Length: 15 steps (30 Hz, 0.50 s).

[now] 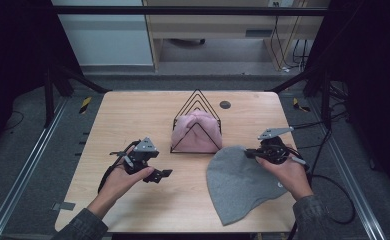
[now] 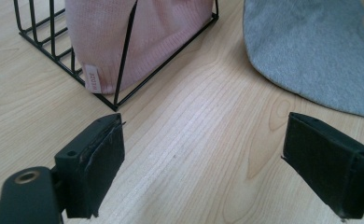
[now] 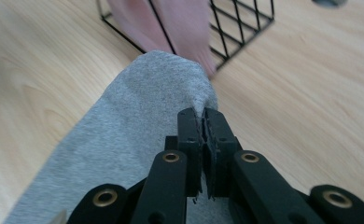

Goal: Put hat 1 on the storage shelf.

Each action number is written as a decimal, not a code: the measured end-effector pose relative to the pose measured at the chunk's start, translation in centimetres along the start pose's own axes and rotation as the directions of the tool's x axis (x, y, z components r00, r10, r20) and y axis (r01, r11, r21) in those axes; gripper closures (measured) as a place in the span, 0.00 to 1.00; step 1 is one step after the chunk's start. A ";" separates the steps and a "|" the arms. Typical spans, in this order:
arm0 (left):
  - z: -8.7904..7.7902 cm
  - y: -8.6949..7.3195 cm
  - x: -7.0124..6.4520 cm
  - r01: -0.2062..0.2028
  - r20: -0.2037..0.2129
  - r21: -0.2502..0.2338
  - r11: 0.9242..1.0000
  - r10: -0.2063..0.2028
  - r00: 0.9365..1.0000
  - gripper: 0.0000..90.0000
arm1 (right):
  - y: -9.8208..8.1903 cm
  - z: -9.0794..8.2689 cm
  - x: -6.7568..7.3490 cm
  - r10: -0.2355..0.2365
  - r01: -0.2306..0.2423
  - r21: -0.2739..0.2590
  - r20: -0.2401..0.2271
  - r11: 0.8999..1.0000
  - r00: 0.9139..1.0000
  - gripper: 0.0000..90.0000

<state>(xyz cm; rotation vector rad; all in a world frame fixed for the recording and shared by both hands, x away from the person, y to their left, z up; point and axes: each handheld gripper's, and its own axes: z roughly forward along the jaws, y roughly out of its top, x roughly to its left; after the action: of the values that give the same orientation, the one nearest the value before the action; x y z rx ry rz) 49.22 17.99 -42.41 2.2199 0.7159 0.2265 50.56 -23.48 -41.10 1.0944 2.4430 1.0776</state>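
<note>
a light wooden table (image 1: 133, 115) seen from above, where the right gripper (image 3: 203, 116) has its jaws clamped together on the near edge of a grey knit hat (image 1: 243, 182), pinching the fabric up into a small peak while the rest lies flat at the table's front right. just beside it, a pink hat (image 1: 195, 131) sits inside a black wire rack (image 1: 198, 100) near the table's middle. the left gripper (image 1: 155, 175), held in the person's left hand (image 1: 120, 180) at the front left, rests with its jaws spread wide over bare wood, gripping nothing.

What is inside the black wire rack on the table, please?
A pink knitted hat sits inside the black wire rack, between its triangular frames. The hat hides whatever may lie beneath or behind it.
</note>
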 end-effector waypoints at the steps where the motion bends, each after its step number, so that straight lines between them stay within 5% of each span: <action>1: 0.0 0.0 0.0 0.000 0.005 0.000 1.000 0.000 1.000 0.14 | 0.3 -0.3 0.5 -0.016 0.016 -0.011 -0.006 1.000 1.000 0.96; 10: 0.0 -0.5 -0.4 0.004 0.056 -0.004 1.000 -0.004 0.998 0.12 | 2.5 -2.1 3.6 -0.105 0.098 -0.115 -0.052 0.988 0.993 0.96; 15: 0.5 -0.5 -0.7 -0.004 0.087 0.005 1.000 0.004 0.996 0.11 | 3.6 -2.6 4.7 -0.140 0.130 -0.131 -0.066 0.983 0.988 0.96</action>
<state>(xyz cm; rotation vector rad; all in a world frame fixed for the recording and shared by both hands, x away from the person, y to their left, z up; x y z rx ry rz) 48.62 17.58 -43.11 2.2218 0.6652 0.1293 48.02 -19.79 -36.43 0.8512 2.4275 1.2307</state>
